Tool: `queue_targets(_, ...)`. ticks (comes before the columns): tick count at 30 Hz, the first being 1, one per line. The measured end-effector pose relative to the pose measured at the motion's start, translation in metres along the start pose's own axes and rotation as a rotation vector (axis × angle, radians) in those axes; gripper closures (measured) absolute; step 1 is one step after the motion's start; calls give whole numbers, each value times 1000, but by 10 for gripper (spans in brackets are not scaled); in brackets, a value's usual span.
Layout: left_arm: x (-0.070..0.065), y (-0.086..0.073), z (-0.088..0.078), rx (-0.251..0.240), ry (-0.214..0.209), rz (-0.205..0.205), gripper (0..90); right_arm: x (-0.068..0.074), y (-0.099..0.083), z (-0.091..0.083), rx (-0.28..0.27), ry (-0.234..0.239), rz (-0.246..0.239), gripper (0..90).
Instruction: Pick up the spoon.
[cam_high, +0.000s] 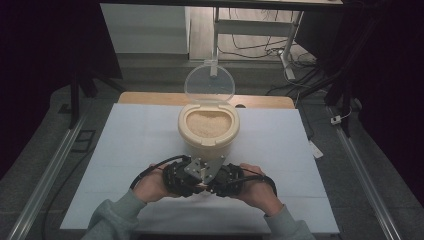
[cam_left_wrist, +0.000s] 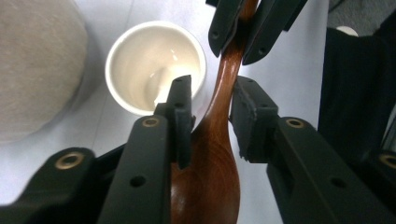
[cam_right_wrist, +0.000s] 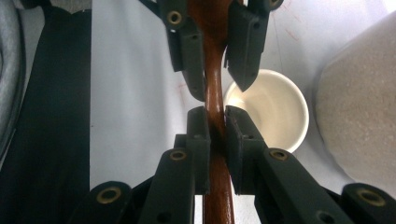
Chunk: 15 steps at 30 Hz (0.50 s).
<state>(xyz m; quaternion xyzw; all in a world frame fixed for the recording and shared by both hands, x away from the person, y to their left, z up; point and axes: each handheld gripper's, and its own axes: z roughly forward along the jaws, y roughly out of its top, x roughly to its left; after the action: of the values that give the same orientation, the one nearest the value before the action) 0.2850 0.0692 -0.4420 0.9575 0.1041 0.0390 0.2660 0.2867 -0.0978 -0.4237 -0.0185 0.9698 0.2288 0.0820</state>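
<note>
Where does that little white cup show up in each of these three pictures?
High view: I can't make out the cup; the hands and claws crowd the spot in front of the rice bin.
Left gripper view: cup, upper left of centre, behind the jaw.
Right gripper view: cup, right of centre.
Shared landmark: the wooden spoon beside the cup in both gripper views.
</note>
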Motion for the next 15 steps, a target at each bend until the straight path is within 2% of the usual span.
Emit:
queue_targets(2, 0, 0, 1, 4, -13, 9, 726, 0, 0, 1, -2, 8, -40, 797)
queue_targets(4, -1, 1, 2, 10, -33, 20, 750, 1, -1, 1, 5, 16, -52, 797)
queue_targets(5, -2, 1, 4, 19, -58, 23, 756, 2, -1, 2, 7, 18, -59, 797)
queue_targets(9, -2, 1, 6, 35, -88, 30, 767, 4, 0, 2, 8, 41, -82, 797)
queue_targets(11, -2, 1, 8, 41, -98, 37, 769, 5, -1, 3, 8, 47, -80, 796)
queue_targets(13, -4, 2, 11, 37, -90, 44, 772, 5, -1, 3, 17, 52, -82, 794)
queue_targets(14, -4, 2, 11, 36, -91, 47, 775, 5, -3, 2, 28, 53, -55, 785)
queue_targets(15, -5, 2, 12, 16, -89, 29, 776, 4, -4, 1, 19, 55, -48, 781)
